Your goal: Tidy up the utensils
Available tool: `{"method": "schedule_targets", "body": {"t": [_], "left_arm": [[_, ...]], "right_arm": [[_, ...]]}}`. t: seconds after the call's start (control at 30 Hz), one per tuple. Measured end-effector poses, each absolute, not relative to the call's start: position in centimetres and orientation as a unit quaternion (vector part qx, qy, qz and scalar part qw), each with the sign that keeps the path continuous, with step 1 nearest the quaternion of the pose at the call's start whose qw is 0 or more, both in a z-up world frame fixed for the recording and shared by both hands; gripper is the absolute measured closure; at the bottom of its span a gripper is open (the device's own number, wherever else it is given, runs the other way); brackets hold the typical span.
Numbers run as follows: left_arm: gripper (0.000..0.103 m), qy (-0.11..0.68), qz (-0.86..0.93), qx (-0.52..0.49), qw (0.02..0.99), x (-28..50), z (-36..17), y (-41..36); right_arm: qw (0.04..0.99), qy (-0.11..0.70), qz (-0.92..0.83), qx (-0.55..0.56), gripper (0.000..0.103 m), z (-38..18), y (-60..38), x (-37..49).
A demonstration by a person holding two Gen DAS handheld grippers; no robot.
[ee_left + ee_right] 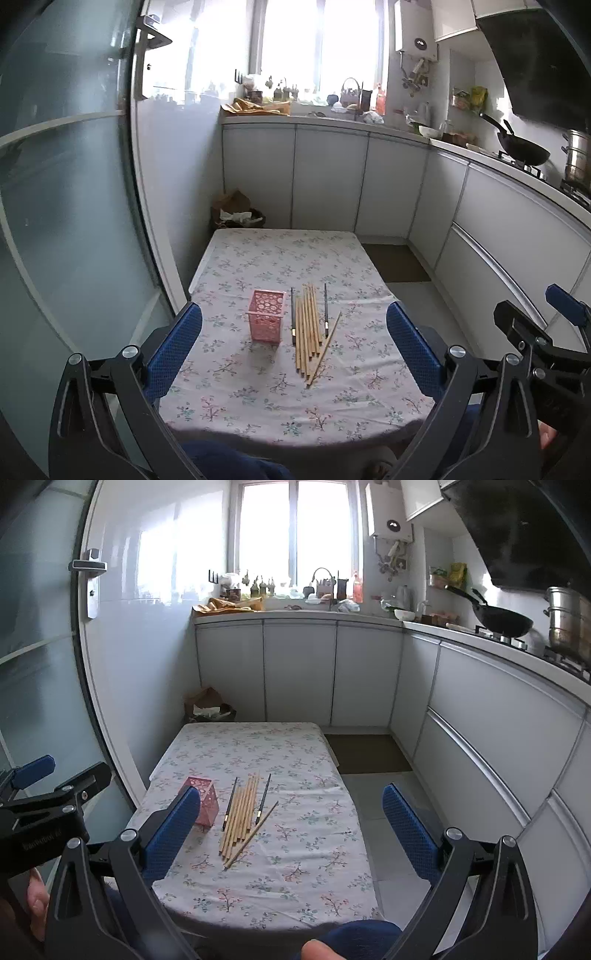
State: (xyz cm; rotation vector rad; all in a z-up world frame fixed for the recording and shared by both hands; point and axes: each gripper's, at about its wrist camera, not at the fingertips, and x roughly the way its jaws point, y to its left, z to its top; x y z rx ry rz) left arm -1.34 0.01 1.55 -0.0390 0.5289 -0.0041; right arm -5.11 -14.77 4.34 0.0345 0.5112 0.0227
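Note:
A pink perforated holder (pixel 266 315) stands upright on the floral tablecloth (pixel 258 398). To its right lie several wooden chopsticks (pixel 307 328) side by side, one angled (pixel 325 349), flanked by two thin dark brushes (pixel 293 314) (pixel 325 309). My left gripper (pixel 295 343) is open and empty, raised above the near table edge. In the right wrist view the holder (pixel 207 800) is partly hidden by a blue finger (pixel 173 834); the chopsticks (pixel 242 812) lie beside it. My right gripper (pixel 291 830) is open and empty, to the right of the left one.
White kitchen cabinets (pixel 332 177) run along the back and right, with a wok (pixel 522 149) and pot on the stove. A frosted glass door (pixel 66 184) stands at the left. A bin with paper (pixel 236 214) sits behind the table. A brown mat (pixel 365 753) lies on the floor.

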Motion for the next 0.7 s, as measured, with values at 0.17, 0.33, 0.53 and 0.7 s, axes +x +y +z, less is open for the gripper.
{"method": "schedule_targets", "body": {"t": [0.17, 0.33, 0.53, 0.7], "left_arm": [[0.007, 0.262, -0.008, -0.017, 0.965, -1.1, 1.5, -0.5], [0.007, 0.263, -0.013, -0.013, 0.965, -0.7, 1.6, -0.9], [0.007, 0.265, -0.018, -0.012, 0.964, -0.3, 1.5, -1.4], [0.007, 0.266, -0.02, -0.012, 0.964, -0.2, 1.4, -1.6]], "right_arm": [[0.969, 0.247, -0.005, 0.02, 0.007, 4.7, -15.5, -5.2], [0.968, 0.248, -0.008, 0.025, 0.007, 4.7, -15.6, -5.0], [0.969, 0.246, -0.011, 0.026, 0.007, 4.5, -15.6, -5.1], [0.969, 0.244, -0.014, 0.028, 0.007, 4.6, -15.9, -5.2]]}}
